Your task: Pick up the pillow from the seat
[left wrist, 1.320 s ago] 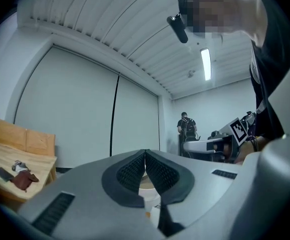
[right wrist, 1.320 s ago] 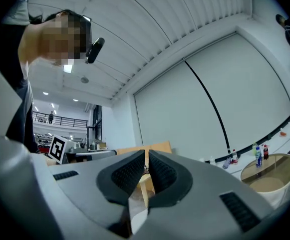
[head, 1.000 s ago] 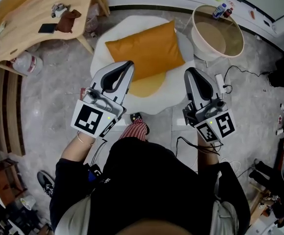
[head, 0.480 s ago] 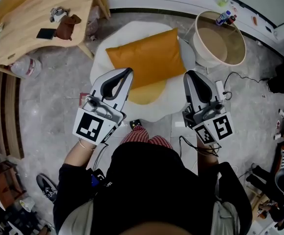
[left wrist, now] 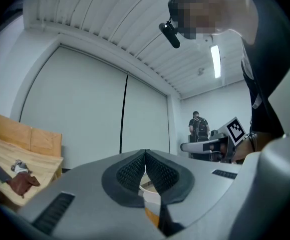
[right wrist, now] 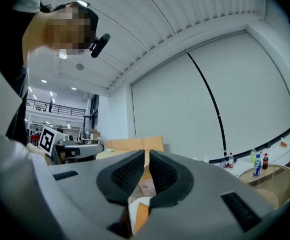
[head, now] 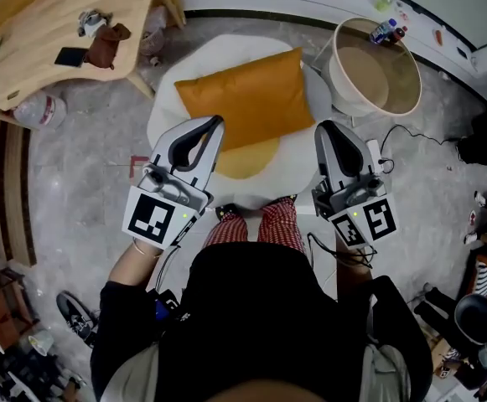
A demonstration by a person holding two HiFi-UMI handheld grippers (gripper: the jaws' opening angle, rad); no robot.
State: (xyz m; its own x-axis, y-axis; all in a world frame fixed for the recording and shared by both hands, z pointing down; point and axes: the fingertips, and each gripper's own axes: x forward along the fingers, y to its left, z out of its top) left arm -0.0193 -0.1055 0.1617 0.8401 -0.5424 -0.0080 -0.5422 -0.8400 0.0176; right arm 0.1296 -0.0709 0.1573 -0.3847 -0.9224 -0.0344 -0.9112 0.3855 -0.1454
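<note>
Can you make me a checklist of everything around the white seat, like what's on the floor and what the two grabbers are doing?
Surface: white seat on a grey stone floor.
Job's things: orange pillow lies flat on the seat, untouched; a yellow pad shows below its near edge.
Clutter: dark phone on the wooden table; clear plastic bottle on the floor beside it.
Grippers: left gripper and right gripper both shut and empty, not touching the pillow.
Cables: black cable and white power strip on the floor right of the seat.
Surroundings: round beige tub; drink bottles behind it.
</note>
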